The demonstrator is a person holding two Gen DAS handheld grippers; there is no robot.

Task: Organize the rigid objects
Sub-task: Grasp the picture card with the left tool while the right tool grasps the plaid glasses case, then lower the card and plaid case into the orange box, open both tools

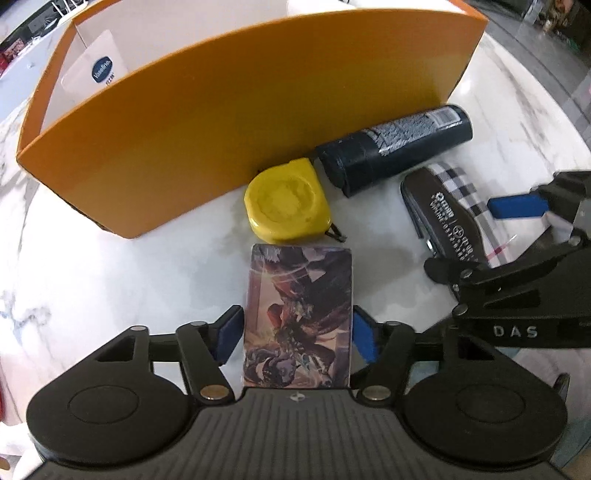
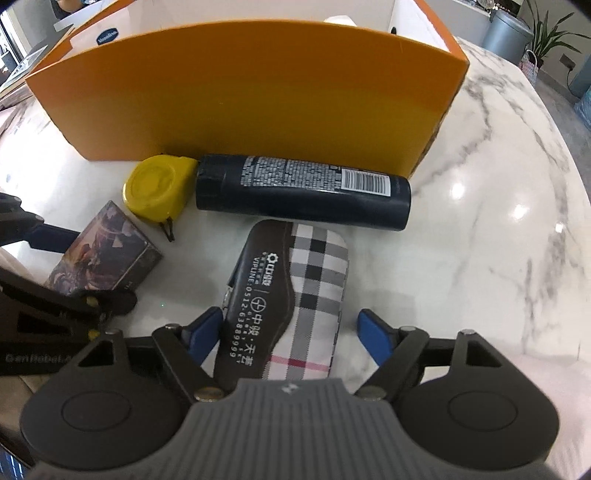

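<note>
My left gripper (image 1: 297, 334) has its blue pads against both sides of a card box (image 1: 298, 317) with dark fantasy art, lying on the marble. My right gripper (image 2: 291, 334) is open around a plaid glasses case (image 2: 291, 299); its left pad touches the case and its right pad stands apart. The case also shows in the left wrist view (image 1: 448, 214), the card box in the right wrist view (image 2: 105, 254). A yellow tape measure (image 1: 286, 201) and a dark bottle (image 1: 395, 147) lie by the orange box (image 1: 221, 122).
The orange box (image 2: 240, 88) stands close behind the objects and holds a white Vaseline pack (image 1: 94, 70). The marble tabletop (image 2: 498, 240) extends to the right. A grey bin and a plant (image 2: 546, 33) stand beyond the table's far right edge.
</note>
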